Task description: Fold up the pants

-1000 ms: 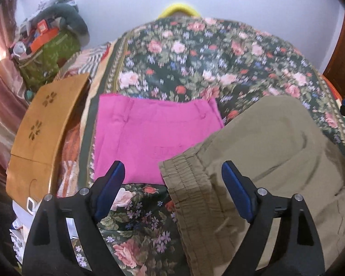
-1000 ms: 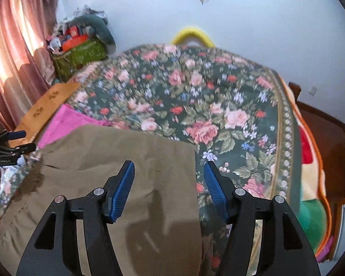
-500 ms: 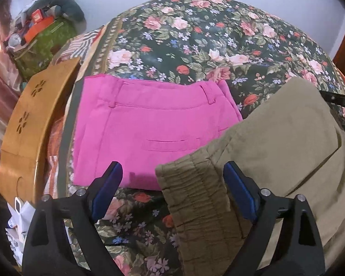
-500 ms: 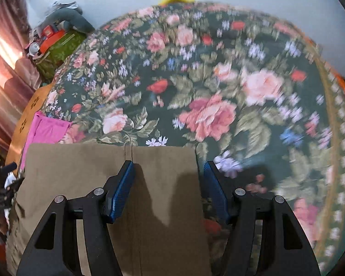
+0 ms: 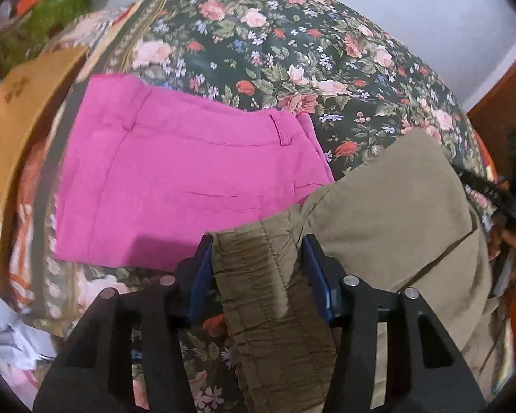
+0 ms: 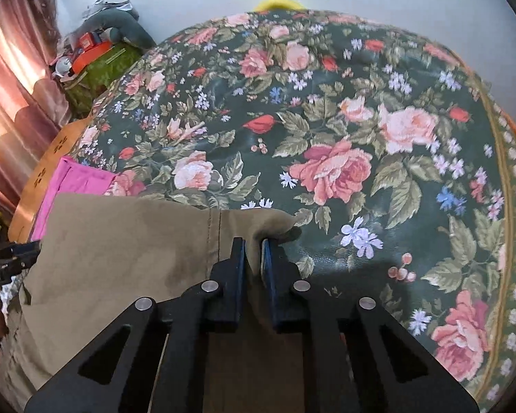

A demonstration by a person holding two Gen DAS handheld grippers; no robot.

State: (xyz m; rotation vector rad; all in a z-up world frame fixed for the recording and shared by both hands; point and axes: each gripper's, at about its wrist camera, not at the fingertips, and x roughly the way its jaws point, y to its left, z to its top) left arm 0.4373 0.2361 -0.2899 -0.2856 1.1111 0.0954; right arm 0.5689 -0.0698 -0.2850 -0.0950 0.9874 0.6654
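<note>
Since both jaws have just closed, left gripper (image 5: 258,268) on the waistband and right gripper (image 6: 254,261) on the hem, the soft khaki pants (image 5: 388,213) will likely sag between them.

both grippers are pointing steeply down – the left gripper (image 5: 256,254) and right gripper (image 6: 253,253) have just been closing, each pinching cloth between its pads.

Matt olive cloth pants (image 5: 395,213) (puckered waistband) on a slightly glossy floral bedspread (image 6: 326,120).
</note>
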